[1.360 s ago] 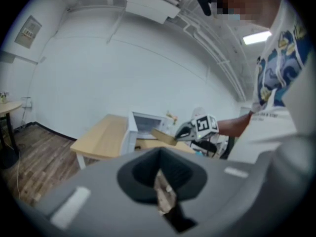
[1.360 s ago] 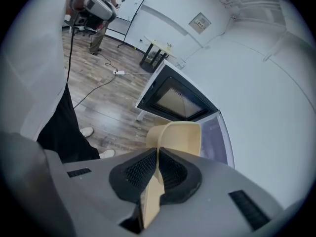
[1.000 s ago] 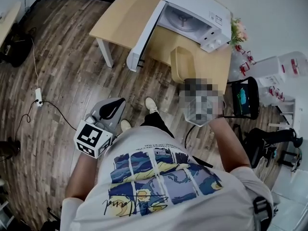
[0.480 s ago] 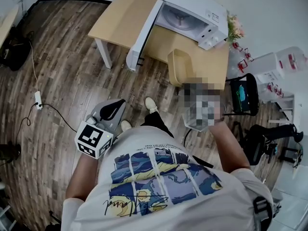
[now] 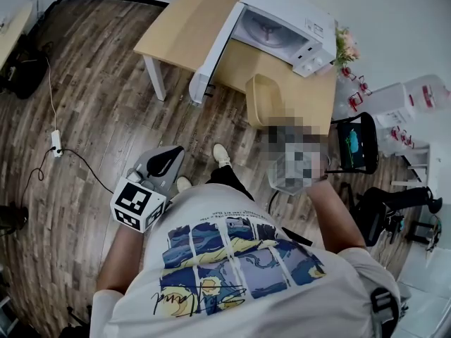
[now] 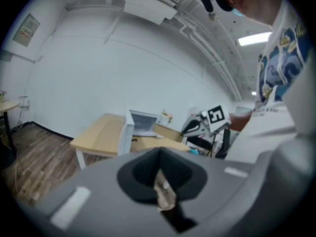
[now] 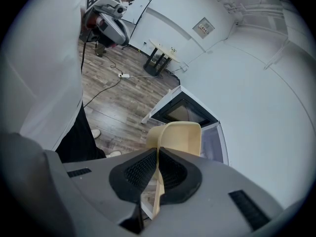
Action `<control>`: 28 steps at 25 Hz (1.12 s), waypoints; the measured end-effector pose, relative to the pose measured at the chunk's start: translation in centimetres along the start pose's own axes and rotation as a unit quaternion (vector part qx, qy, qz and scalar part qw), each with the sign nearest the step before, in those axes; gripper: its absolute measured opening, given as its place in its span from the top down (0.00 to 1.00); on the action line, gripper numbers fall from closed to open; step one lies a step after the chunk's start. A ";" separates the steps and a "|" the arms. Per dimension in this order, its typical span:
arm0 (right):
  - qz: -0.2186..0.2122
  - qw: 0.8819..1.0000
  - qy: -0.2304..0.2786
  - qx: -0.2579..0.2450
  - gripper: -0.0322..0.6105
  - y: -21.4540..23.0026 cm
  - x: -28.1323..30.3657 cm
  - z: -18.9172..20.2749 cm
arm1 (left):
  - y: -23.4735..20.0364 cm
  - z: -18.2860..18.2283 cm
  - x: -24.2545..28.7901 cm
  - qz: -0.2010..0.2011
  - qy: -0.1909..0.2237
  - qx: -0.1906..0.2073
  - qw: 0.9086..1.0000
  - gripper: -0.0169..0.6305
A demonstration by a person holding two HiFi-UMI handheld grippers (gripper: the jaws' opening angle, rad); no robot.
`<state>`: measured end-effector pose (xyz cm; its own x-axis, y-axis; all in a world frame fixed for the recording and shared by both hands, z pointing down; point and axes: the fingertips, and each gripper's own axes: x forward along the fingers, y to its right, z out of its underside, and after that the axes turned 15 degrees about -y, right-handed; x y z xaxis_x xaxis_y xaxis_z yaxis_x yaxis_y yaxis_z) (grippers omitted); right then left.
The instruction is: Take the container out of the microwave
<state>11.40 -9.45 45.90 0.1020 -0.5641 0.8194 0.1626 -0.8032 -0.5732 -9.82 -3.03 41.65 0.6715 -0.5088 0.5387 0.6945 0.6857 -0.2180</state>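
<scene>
Fingers [image 7: 139, 171] of the right gripper [image 7: 158, 154] are pinched shut on one wall of the beige container [image 7: 180, 135]; grip sits on the near rim, thin plastic sandwiched edge-on between the pads.

- Floor [image 5: 91, 97]: wood plank, runs under the person and up to the counter.
- Counter [image 5: 187, 20]: light wood, carries the microwave at its far end.
- Microwave [image 5: 296, 13]: white, door [image 5: 211, 55] swung fully open to the left. Cavity shows only the glass turntable [image 5: 266, 28]; nothing stands on it.
- Container: clear of the cavity, hanging over the counter between the microwave mouth and the person. From the right fingers it lies straight ahead. Its long axis runs away from the pads along their own line, open side turned toward the microwave. Tilted, not level.
- Left gripper [image 5: 165, 159]: low at the person's left side over the floor, well apart from counter and container. Its fingers are closed together with no task item between them.

Judgement: removal looks essentially done. What follows turns on the container projecting forward from a one-wall pinch. The right hand is the only one near it, so any set-down means lowering the far end first or levelling the wrist.
</scene>
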 end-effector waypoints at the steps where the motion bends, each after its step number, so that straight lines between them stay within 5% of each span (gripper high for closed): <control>1: 0.000 1.000 0.000 0.000 0.92 0.0 0.0 -0.1 | 0.0 0.1 -0.1 -0.001 0.000 -0.001 1.000 0.96; 28: -0.001 1.000 0.000 -0.006 0.92 0.9 0.5 -0.3 | -0.5 0.1 -0.1 -0.006 -0.006 -0.004 1.000 0.96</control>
